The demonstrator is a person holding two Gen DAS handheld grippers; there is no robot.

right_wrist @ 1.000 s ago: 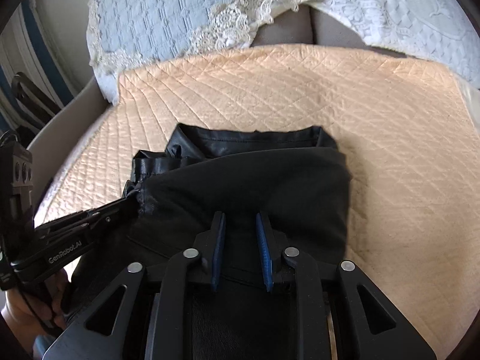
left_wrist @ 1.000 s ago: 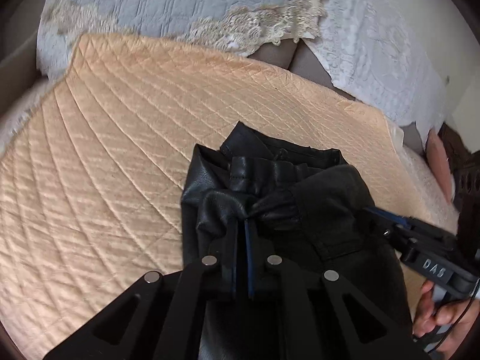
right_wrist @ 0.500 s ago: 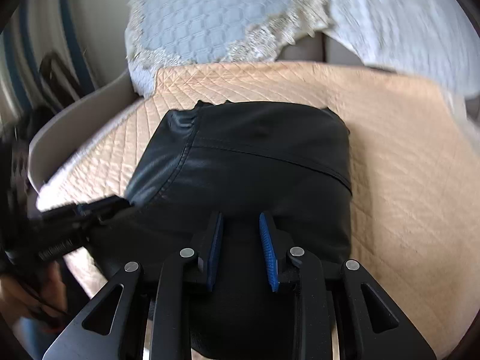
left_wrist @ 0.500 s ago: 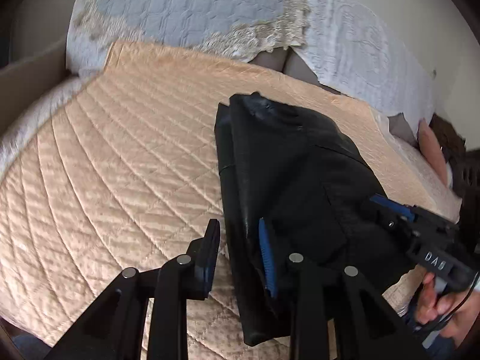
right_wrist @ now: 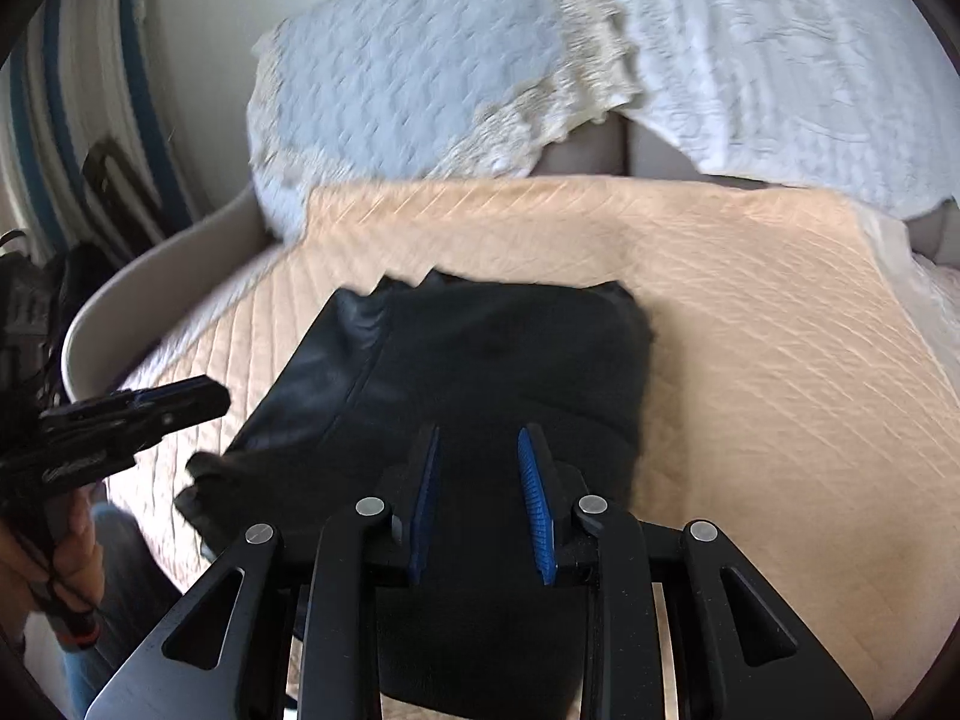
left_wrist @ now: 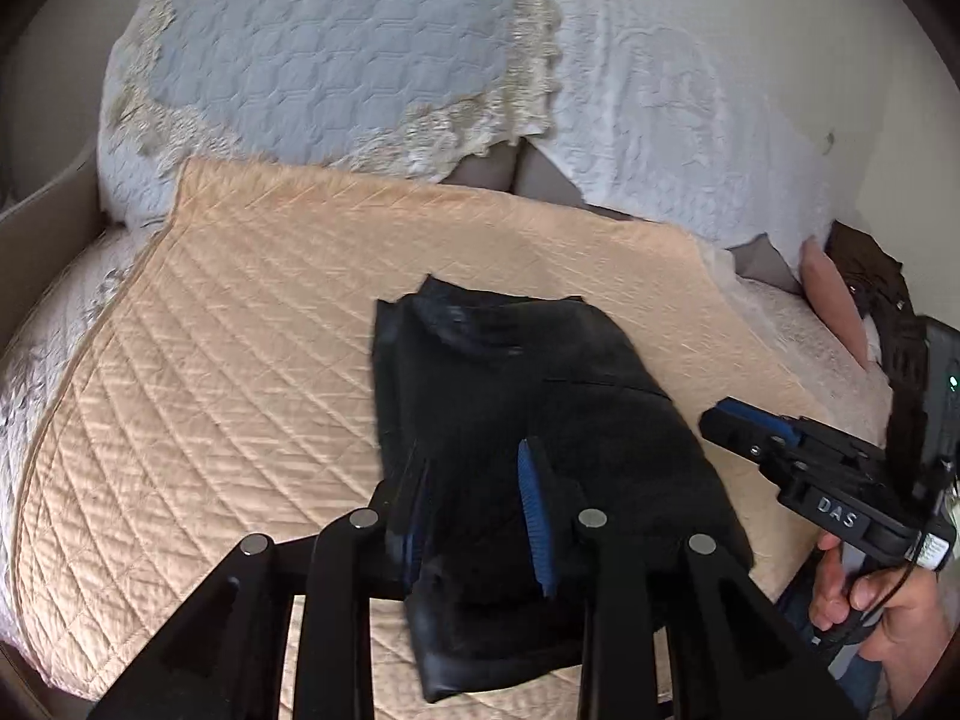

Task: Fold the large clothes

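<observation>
A black leather-like garment [left_wrist: 528, 420] lies folded into a compact rectangle on the peach quilted cover [left_wrist: 228, 372]. It also shows in the right wrist view [right_wrist: 480, 372]. My left gripper [left_wrist: 474, 468] is open and empty, held above the garment's near part. My right gripper [right_wrist: 480, 450] is open and empty, also above the garment's near edge. The right gripper shows at the right of the left wrist view [left_wrist: 744, 420], and the left gripper shows at the left of the right wrist view [right_wrist: 180, 396].
The peach cover [right_wrist: 750, 330] lies on a bed. Blue-grey and white lace-edged bedding [left_wrist: 336, 60] is draped along the back. A pink pillow [left_wrist: 834, 294] lies at the far right. The bed's padded edge [right_wrist: 150, 282] curves at the left, with dark items beyond.
The left gripper let go of the garment's bunched end and opened. The garment now lies flat and folded. Both grippers have drawn back from it.
</observation>
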